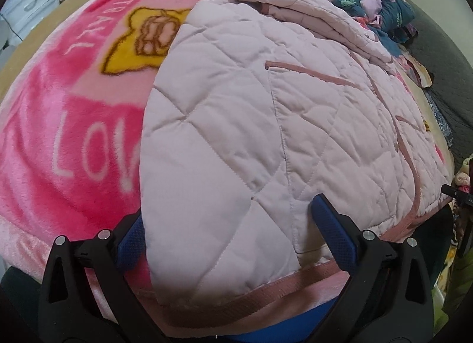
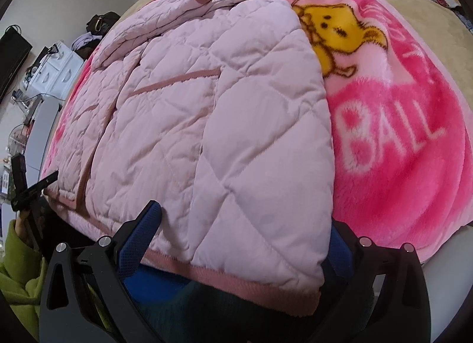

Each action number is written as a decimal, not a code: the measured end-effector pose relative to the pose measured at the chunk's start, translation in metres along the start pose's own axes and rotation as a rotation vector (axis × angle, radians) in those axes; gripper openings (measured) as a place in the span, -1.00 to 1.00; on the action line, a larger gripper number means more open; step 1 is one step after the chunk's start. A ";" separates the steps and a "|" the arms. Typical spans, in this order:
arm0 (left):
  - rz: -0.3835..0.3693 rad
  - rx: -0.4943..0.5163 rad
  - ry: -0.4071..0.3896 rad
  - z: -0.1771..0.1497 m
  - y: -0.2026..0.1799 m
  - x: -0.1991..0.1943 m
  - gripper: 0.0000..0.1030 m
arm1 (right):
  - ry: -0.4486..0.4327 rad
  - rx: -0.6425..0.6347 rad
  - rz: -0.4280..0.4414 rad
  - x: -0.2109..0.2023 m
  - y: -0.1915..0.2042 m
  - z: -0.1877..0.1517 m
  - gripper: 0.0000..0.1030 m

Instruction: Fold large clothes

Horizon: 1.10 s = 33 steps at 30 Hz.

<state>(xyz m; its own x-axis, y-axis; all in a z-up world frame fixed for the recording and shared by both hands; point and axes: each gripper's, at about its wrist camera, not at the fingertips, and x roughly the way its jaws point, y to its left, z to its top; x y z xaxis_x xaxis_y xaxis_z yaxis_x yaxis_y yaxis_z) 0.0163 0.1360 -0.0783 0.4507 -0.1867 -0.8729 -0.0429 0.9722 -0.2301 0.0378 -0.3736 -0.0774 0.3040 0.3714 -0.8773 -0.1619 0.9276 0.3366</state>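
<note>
Now I have both grippers wide open at the jacket (image 1: 266, 136) hem on the pink blanket (image 1: 74, 136): left gripper (image 1: 233, 242) and right gripper (image 2: 245, 242) each straddle a corner, gripping nothing, seemingly ready to lift and fold.

Black hand-held gripper (image 1: 230, 224), blue fingertip pads (image 1: 332, 230), lime-green sleeve (image 2: 17, 278)

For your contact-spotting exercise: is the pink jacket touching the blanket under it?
Touching. The right wrist view shows the jacket lying flat on the blanket, its edge pressed into the pile.
</note>
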 end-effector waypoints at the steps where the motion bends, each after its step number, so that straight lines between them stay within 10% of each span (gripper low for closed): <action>1: -0.002 0.005 -0.001 0.001 -0.001 0.000 0.82 | -0.002 -0.003 0.006 -0.001 0.001 -0.002 0.91; 21: -0.031 -0.015 -0.009 0.002 0.007 0.003 0.80 | -0.004 0.000 0.055 -0.005 -0.003 -0.020 0.22; 24: -0.025 -0.013 -0.028 0.001 0.008 -0.001 0.33 | -0.049 -0.006 0.088 -0.011 0.001 -0.017 -0.51; 28: -0.056 -0.024 -0.066 0.003 0.010 -0.013 -0.51 | -0.130 -0.024 0.107 -0.029 0.006 -0.009 -0.67; 33: -0.071 0.013 -0.132 0.010 0.002 -0.034 -0.79 | -0.286 -0.037 0.149 -0.058 0.016 0.006 -0.72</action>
<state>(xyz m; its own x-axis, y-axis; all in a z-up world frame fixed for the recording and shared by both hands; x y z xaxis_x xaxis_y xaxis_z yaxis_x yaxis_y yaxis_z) 0.0098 0.1457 -0.0452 0.5654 -0.2358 -0.7904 0.0047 0.9592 -0.2827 0.0233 -0.3804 -0.0192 0.5248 0.5037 -0.6862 -0.2569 0.8622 0.4365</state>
